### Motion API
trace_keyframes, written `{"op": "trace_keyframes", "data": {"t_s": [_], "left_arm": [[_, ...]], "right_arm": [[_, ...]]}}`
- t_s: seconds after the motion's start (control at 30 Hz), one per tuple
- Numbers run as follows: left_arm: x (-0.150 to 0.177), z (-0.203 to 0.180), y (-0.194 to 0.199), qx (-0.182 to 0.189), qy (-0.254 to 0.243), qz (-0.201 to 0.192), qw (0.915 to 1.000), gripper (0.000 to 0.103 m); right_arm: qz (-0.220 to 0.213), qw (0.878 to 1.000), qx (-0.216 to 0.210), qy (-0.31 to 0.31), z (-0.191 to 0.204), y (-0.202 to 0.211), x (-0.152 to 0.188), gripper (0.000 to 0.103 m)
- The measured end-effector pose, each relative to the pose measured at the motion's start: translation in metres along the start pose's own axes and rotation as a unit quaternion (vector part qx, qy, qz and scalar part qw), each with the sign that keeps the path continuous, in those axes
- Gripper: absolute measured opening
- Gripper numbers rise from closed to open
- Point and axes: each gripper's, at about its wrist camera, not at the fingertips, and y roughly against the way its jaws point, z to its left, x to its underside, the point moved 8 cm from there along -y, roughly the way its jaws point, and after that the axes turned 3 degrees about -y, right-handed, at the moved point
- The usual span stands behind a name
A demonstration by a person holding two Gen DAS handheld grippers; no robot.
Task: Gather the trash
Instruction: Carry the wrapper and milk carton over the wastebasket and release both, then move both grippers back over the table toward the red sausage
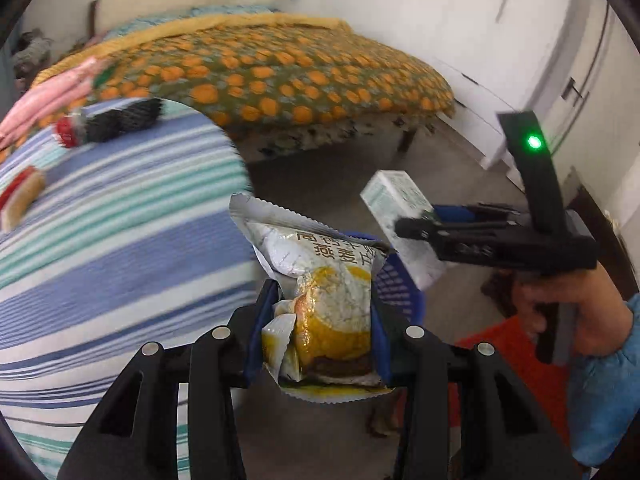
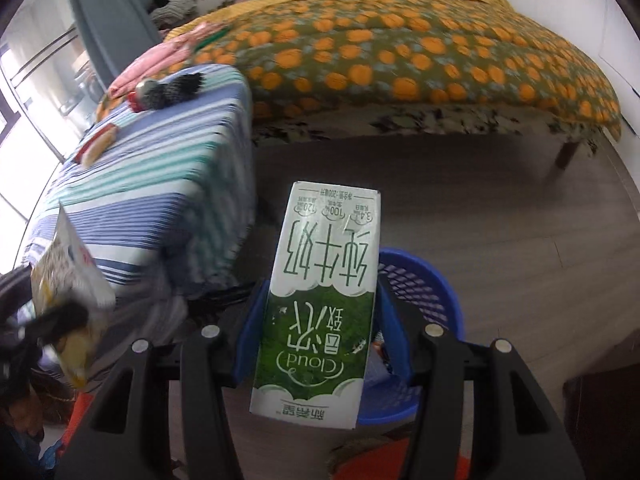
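My left gripper (image 1: 320,336) is shut on a crumpled silver and yellow snack wrapper (image 1: 320,280), which stands up between the blue pads. My right gripper (image 2: 316,324) is shut on a green and white milk carton (image 2: 320,304), held upside down. Both hang above the floor by a blue plastic basket (image 2: 424,292), whose mesh wall shows just behind each held item; the basket (image 1: 396,284) peeks out behind the wrapper. In the left wrist view the right gripper (image 1: 416,228) with its carton (image 1: 400,208) is at the right, in a person's hand (image 1: 568,304). The wrapper (image 2: 76,280) appears at the left edge of the right wrist view.
A table under a blue, green and white striped cloth (image 2: 160,168) stands to the left, with a black brush-like item (image 2: 172,90) and a red and tan object (image 2: 98,144) on it. Behind lies a bed with an orange-dotted quilt (image 2: 400,48). Something orange-red (image 1: 516,356) lies on the grey floor.
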Motion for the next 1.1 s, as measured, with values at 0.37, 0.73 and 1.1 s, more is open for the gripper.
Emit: {"op": "trace_keyframes", "data": {"t_s": [0.37,0.73,1.1], "left_arm": [[0.007,-0.055,-0.132,0.036,-0.022,0.062,0.9972,0.044],[0.003,-0.048,-0.194,0.017,0.003,0.088,0.9960,0.083],[-0.012,-0.055,-0.071,0.010,0.000,-0.057,0.9984,0.092]], "right_arm": [[0.023,0.999,-0.004,-0.048,-0.071,-0.035,0.022,0.052],[0.010,0.992,-0.025,-0.123,-0.100,-0.040,0.017,0.078],[-0.117,0.987,0.019,-0.110,-0.095,0.010,-0.017,0.098]]}}
